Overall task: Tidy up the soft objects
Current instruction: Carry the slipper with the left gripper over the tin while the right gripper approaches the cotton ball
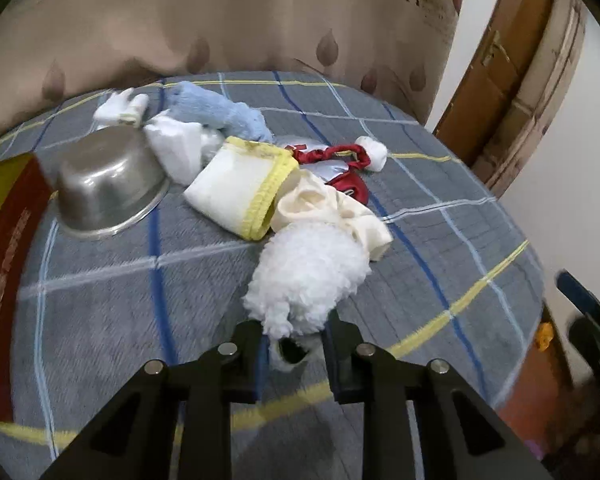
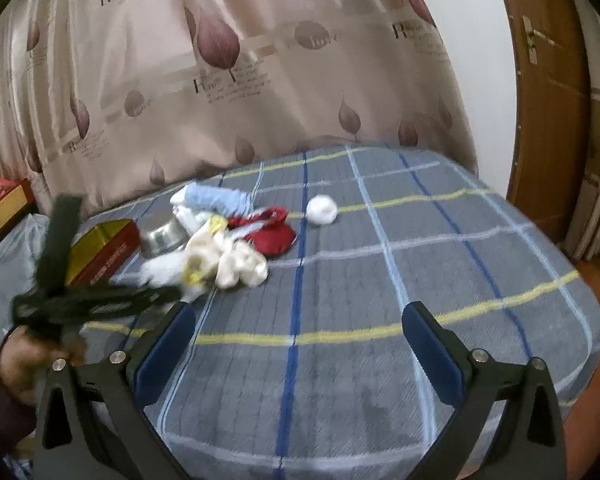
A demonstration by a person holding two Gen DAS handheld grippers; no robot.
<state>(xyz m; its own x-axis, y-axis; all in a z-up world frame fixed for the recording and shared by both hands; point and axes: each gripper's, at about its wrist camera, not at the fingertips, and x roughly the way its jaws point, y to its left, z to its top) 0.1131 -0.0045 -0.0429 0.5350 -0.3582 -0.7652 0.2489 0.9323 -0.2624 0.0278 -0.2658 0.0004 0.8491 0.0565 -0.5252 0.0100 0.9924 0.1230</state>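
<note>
The left claw (image 1: 294,344) is closed narrowly on the near end of a fluffy white sock (image 1: 308,276), which trails away from the fingers across the checked bed cover (image 1: 100,300). The far end of the sock touches a cream cloth (image 1: 332,208) in the heap of soft things, next to a white cloth with a yellow hem (image 1: 240,188), a light blue towel (image 1: 220,110) and a red and silver pouch (image 1: 340,168). A steel bowl (image 1: 108,188) lies tipped on its side to the left of the heap, beside a red and gold box (image 1: 8,216).

The right claw (image 2: 300,340) hangs wide open and empty over bare bed cover, well apart from the heap.

The step in hand appears to be drawing the fluffy sock clear of the pile. The grip covers only a tuft at the end, so a slow, steady lift seems wiser than a jerk, which could let the pile slip free. Lifting upward first, before moving sideways, should keep the cream cloth from dragging along. The open right claw could pin the cream cloth if it clings.
</note>
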